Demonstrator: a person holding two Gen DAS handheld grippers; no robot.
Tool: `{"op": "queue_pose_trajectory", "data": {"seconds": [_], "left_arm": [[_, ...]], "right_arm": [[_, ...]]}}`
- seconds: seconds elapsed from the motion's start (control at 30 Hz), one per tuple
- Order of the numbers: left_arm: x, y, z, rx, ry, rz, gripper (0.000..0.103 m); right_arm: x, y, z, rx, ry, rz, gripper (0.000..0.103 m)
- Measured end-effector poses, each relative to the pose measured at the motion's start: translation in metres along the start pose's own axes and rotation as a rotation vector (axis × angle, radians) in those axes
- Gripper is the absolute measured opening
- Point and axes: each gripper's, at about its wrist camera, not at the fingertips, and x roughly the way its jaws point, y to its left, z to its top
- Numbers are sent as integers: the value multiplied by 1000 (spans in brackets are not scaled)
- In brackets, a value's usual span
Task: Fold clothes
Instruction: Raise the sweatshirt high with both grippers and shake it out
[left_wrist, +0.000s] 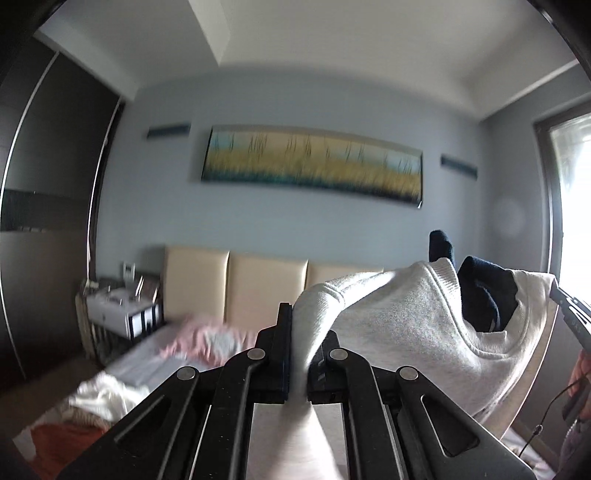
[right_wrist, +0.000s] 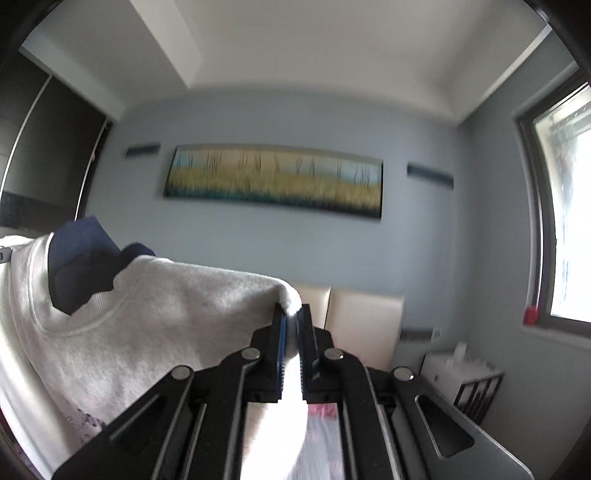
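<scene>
The grey sweatshirt (left_wrist: 413, 325) hangs stretched between both grippers above the bed (left_wrist: 147, 354): left gripper (left_wrist: 301, 354) and right gripper (right_wrist: 291, 350) fingers each clamp a shoulder, collar midway.

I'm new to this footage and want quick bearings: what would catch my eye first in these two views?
First, the light grey sweatshirt with a dark blue collar, held up in the air: the left tongs pinch one shoulder, the right tongs the other. Behind it, a long landscape painting hangs on the pale blue wall above a cream headboard. More clothes lie crumpled on the bed at lower left in the left wrist view.
</scene>
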Motion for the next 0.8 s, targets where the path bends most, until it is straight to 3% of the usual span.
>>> {"op": "queue_pose_trajectory", "data": {"seconds": [0.17, 0.33, 0.53, 0.8], "left_arm": [[-27, 8, 8, -7, -56, -28, 6], [-53, 16, 15, -13, -108, -53, 6], [22, 18, -28, -13, 49, -29, 6], [176, 11, -111, 29, 297, 21, 6]], "right_arm": [[-36, -9, 25, -6, -91, -16, 5], [-39, -3, 8, -19, -52, -8, 5], [4, 1, -34, -26, 67, -10, 5], [132, -1, -135, -30, 328, -15, 5]]}}
